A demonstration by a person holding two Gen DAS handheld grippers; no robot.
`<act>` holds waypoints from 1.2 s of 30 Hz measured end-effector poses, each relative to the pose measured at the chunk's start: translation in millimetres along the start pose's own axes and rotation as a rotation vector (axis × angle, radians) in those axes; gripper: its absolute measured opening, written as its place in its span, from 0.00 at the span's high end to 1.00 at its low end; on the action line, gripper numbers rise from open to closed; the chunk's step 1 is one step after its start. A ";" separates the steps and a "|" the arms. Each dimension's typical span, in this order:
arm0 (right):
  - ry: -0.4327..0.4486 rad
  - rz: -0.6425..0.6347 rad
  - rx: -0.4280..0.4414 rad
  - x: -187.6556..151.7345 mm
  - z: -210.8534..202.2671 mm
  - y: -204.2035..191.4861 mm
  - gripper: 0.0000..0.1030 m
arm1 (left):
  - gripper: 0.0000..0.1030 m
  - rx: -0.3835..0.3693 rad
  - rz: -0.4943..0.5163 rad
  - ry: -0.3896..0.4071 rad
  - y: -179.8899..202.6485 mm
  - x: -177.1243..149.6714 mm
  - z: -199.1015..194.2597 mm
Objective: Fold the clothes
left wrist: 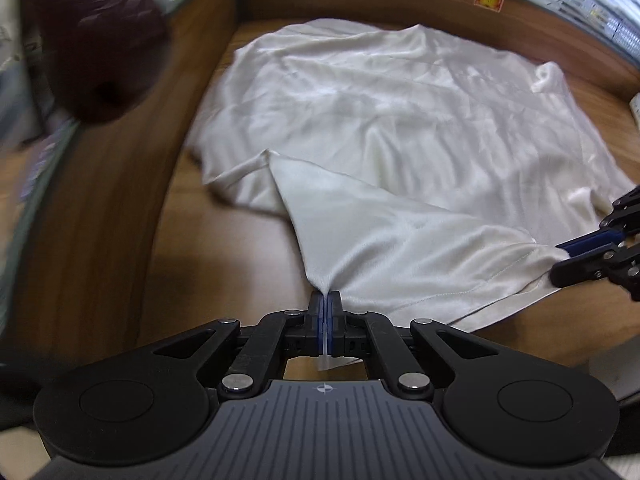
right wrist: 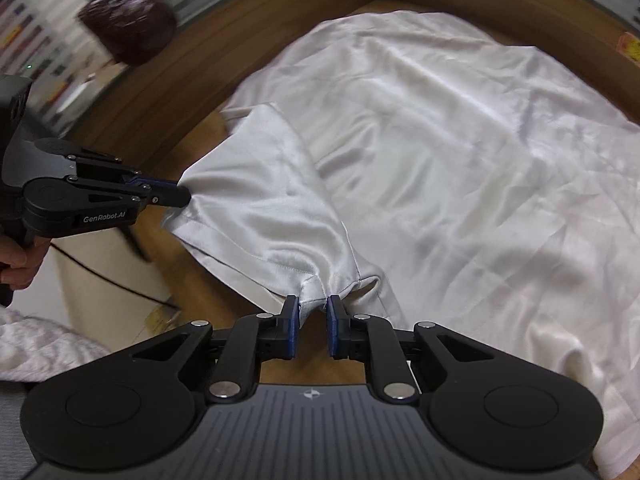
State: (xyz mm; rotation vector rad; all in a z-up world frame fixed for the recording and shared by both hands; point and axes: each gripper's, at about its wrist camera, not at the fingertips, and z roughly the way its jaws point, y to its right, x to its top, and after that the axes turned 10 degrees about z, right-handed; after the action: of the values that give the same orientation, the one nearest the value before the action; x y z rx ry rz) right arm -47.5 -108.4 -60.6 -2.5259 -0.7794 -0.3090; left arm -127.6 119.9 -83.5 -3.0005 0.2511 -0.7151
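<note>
On the brown wooden tabletop (left wrist: 120,200) the cream satin shirt (left wrist: 400,112) lies mostly unfolded (folding barely begun), its near sleeve pinched by the fully closed left gripper (left wrist: 325,300) and the narrowly parted right gripper (right wrist: 312,312).

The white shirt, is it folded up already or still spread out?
Mostly spread out. The white shirt lies wide and wrinkled across the wooden table; only its sleeve is lifted, pinched by the left tongs and right tongs.
</note>
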 end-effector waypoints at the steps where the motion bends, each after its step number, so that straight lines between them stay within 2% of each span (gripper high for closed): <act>1: -0.027 -0.030 0.021 -5.9 0.7 -5.9 0.85 | 0.99 0.010 -0.012 -0.020 2.5 -9.3 -4.1; 3: -0.064 -0.066 0.053 -15.3 3.4 -13.4 0.85 | 0.99 0.030 -0.037 -0.062 7.6 -28.1 -12.0; 8: -0.148 -0.124 0.109 -33.2 17.2 -24.7 0.85 | 0.98 0.079 -0.099 -0.141 14.8 -51.2 -6.4; 11: -0.176 -0.145 0.126 -36.5 25.7 -27.5 0.79 | 0.93 0.114 -0.153 -0.188 16.4 -58.9 -1.7; 12: -0.172 -0.148 0.120 -36.0 24.0 -27.4 0.78 | 0.89 0.119 -0.161 -0.182 15.6 -57.1 -3.4; 13: -0.168 -0.151 0.114 -35.6 22.4 -27.4 0.78 | 0.78 0.122 -0.168 -0.175 14.8 -55.1 -5.1; 15: -0.143 -0.137 0.102 -33.8 13.9 -24.1 0.69 | 0.67 0.117 -0.148 -0.139 15.1 -48.1 -10.3; 20: -0.050 -0.029 0.031 -28.3 -14.4 -0.6 0.67 | 0.67 0.082 -0.007 -0.078 24.4 -19.0 -10.0; 27: 0.067 0.202 -0.148 -38.8 -50.0 66.2 0.67 | 0.67 -0.015 0.297 0.032 66.3 38.4 6.0; 30: 0.104 0.278 -0.209 -46.3 -60.6 95.2 0.67 | 0.67 -0.057 0.395 0.061 86.8 58.5 12.5; 33: 0.138 0.334 -0.247 -54.3 -71.3 125.9 0.66 | 0.67 -0.114 0.435 0.089 110.5 79.4 17.0; 36: 0.158 0.366 -0.274 -59.4 -85.2 160.3 0.66 | 0.67 -0.130 0.445 0.096 135.5 90.3 20.4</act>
State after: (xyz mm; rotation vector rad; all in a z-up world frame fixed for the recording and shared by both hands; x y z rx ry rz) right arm -9.2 -295.4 -67.5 -2.7890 -0.2157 -0.5094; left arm -58.8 -28.7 -72.9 -2.8613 0.9647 -0.8134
